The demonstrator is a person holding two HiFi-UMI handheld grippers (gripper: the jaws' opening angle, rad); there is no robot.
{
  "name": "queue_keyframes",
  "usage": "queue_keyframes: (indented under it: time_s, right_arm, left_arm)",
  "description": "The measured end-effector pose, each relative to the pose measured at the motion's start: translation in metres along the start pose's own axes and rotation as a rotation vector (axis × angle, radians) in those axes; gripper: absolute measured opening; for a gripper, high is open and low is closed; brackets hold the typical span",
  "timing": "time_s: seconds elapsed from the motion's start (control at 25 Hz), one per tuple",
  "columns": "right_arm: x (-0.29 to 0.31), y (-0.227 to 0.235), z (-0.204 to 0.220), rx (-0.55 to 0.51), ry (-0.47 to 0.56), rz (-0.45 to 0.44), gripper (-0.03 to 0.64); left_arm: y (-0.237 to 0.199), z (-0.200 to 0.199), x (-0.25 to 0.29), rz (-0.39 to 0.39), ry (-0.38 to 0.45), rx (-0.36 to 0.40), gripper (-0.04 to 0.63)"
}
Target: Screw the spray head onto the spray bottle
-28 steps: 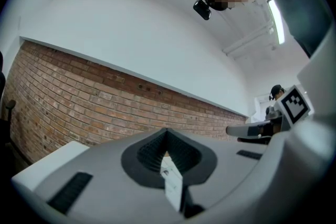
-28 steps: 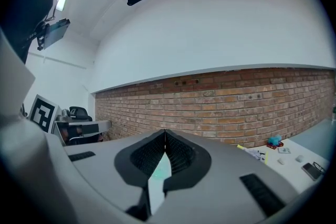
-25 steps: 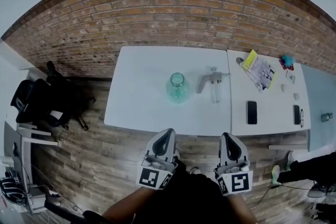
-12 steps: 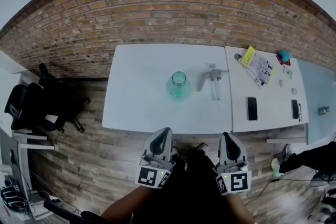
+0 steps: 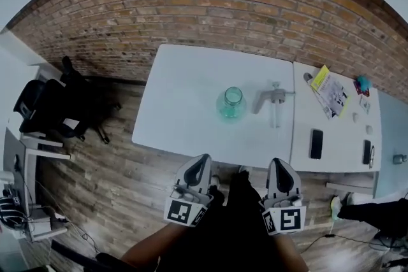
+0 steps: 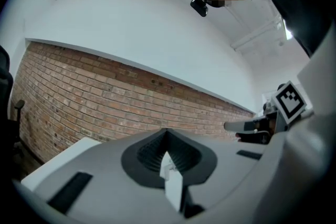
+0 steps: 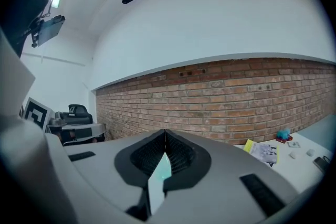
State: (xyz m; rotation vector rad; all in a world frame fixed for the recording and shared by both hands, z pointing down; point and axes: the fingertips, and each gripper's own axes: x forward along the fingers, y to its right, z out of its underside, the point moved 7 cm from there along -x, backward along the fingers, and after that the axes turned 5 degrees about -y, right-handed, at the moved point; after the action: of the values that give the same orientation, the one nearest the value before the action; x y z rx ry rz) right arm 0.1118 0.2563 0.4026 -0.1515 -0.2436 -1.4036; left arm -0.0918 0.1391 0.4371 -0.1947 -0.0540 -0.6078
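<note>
The teal spray bottle (image 5: 231, 104) stood upright and uncapped near the middle of the white surface (image 5: 185, 105). The spray head (image 5: 273, 99) lay near its right side, apart from it. Short of the surface's near edge, the left tool (image 5: 200, 162) and right tool (image 5: 281, 165) were both fully closed, gripping nothing.

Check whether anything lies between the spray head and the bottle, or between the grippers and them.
Nothing visible does. Only bare table separates the spray head from the bottle. The left gripper and right gripper, both shut and empty, face an equally bare stretch of it.
</note>
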Motion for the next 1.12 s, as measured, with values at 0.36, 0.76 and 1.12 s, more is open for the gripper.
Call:
queue_keyframes:
  time_s: [0.36, 0.76, 1.12]
  right_arm:
    - [0.039, 0.044, -0.014, -0.003, 0.017, -0.047, 0.008]
    - [0.084, 0.100, -0.034, -0.012, 0.060, -0.126, 0.008]
    - [0.118, 0.145, -0.036, 0.001, 0.073, -0.187, 0.008]
  left_arm:
    - [0.007, -0.006, 0.043, -0.045, -0.003, 0.031, 0.002]
    - [0.017, 0.012, 0.103, -0.146, -0.071, 0.116, 0.002]
    - [0.022, 0.024, 0.143, -0.259, -0.116, 0.105, 0.005]
